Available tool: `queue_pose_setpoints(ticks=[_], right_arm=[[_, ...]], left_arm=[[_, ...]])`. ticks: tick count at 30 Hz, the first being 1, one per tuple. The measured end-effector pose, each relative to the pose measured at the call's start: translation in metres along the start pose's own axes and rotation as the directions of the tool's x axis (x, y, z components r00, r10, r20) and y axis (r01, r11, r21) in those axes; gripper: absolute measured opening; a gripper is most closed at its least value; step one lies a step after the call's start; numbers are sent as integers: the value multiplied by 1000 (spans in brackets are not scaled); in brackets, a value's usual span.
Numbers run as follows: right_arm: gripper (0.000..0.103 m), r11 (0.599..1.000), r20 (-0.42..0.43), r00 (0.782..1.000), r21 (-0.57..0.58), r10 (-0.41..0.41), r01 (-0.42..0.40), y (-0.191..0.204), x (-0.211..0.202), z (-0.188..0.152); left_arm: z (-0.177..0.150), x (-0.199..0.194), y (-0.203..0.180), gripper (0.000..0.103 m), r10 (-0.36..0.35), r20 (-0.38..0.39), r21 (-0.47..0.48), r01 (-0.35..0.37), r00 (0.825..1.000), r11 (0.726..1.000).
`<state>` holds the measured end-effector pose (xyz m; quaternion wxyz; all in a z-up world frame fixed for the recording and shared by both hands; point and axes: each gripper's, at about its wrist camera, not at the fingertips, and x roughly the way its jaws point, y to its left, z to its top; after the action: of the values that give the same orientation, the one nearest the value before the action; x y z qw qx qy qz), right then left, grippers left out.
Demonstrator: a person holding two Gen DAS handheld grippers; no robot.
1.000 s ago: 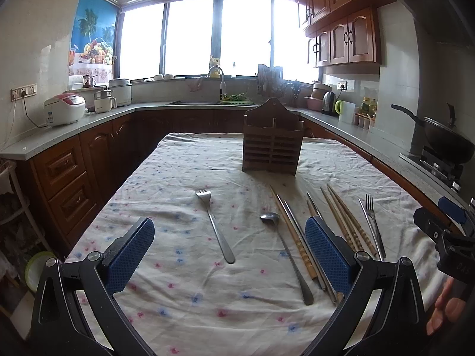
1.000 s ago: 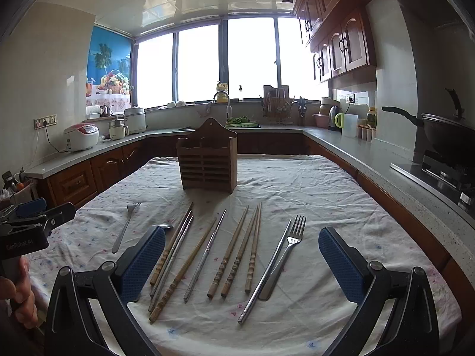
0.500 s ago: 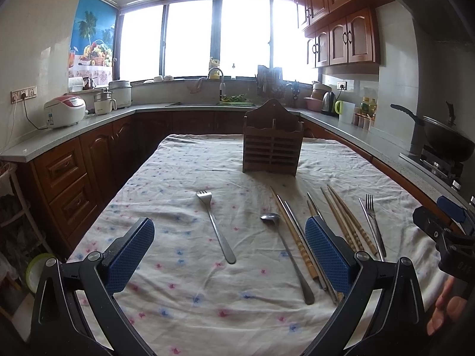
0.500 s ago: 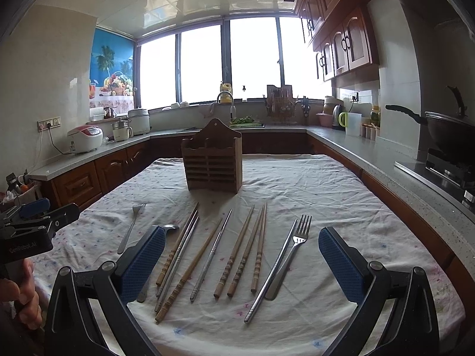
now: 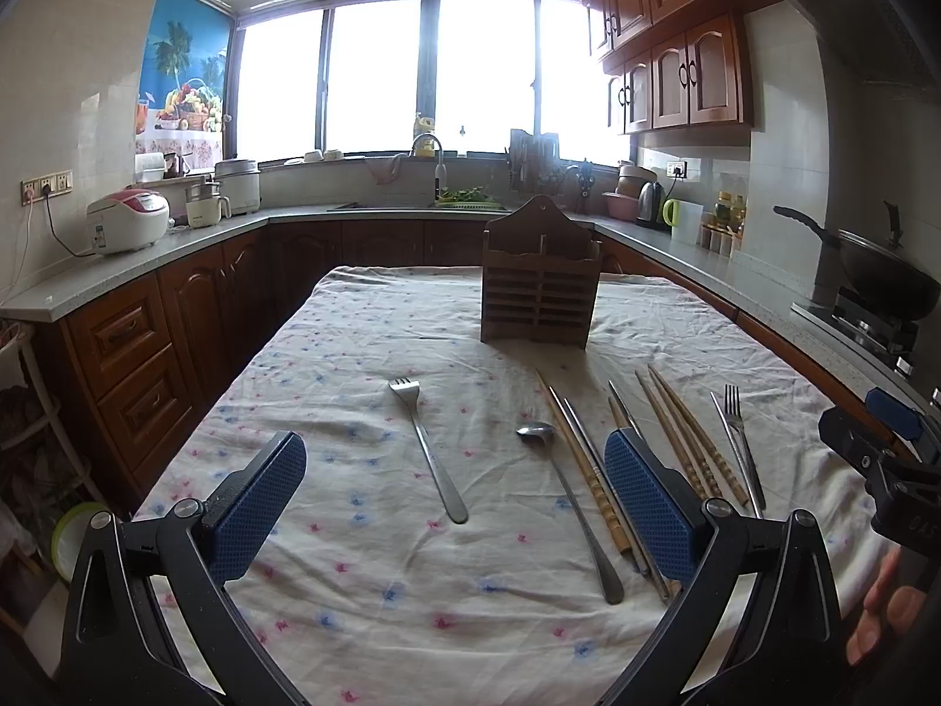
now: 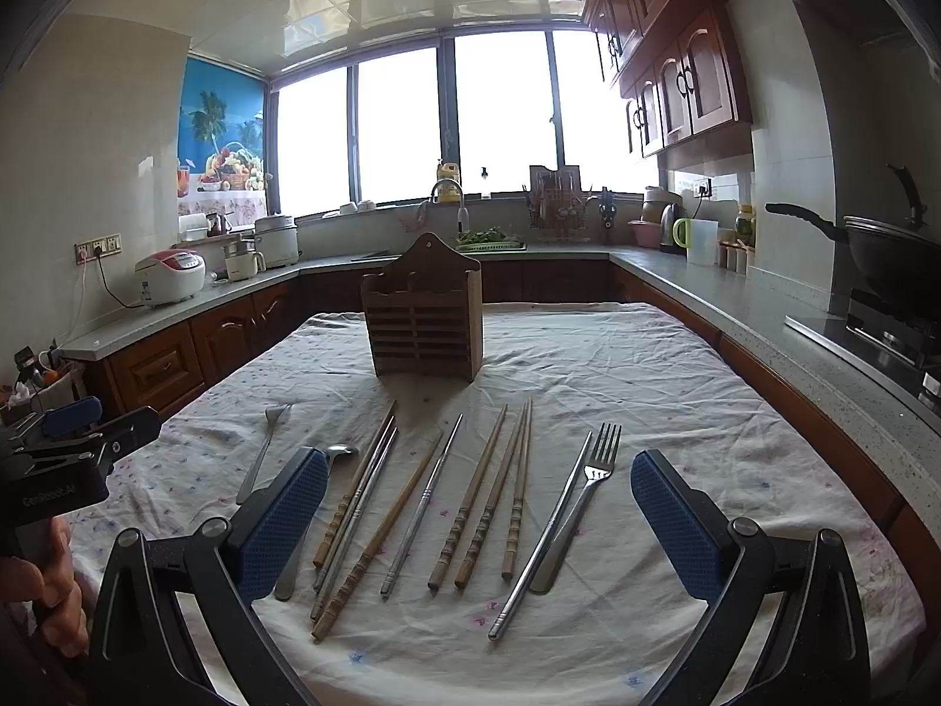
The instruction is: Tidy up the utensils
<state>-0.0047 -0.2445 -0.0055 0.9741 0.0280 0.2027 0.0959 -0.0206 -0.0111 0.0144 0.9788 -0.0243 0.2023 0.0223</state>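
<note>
Little movement was noted since the earlier frames: both hand-held grippers (image 5: pixel 456 500) (image 6: pixel 479 520) were held wide open and empty above utensils (image 6: pixel 470 488) lying before the wooden holder (image 6: pixel 423 323) on the desk (image 6: pixel 676 382); one piece should be gripped mid-shaft.

Left hand-held gripper (image 5: pixel 456 509): black angular frame, blue dimpled pads (image 5: pixel 259 506), silver screws at the pivots. Right hand-held gripper (image 6: pixel 479 520) matches it. Seen side-on, each shows a blue cap on top and pale lettering on black.
</note>
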Motion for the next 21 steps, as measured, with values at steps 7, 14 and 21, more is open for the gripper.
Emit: queue_pose_setpoints(ticks=[7,14,21], right_arm=[[103,1000,0,1000,3,6,-6,0,0,0],[103,1000,1,1000,8,8,-8,-1,0,1],[103,1000,2,1000,8,8,-8,-1,0,1]], left_arm=[[0,1,1,103,0,2,1,0,1000,1000],[-1,0,0,103,0,3,5,0,1000,1000],[-1,2,0,103,-4,-1,5,4,1000,1000]])
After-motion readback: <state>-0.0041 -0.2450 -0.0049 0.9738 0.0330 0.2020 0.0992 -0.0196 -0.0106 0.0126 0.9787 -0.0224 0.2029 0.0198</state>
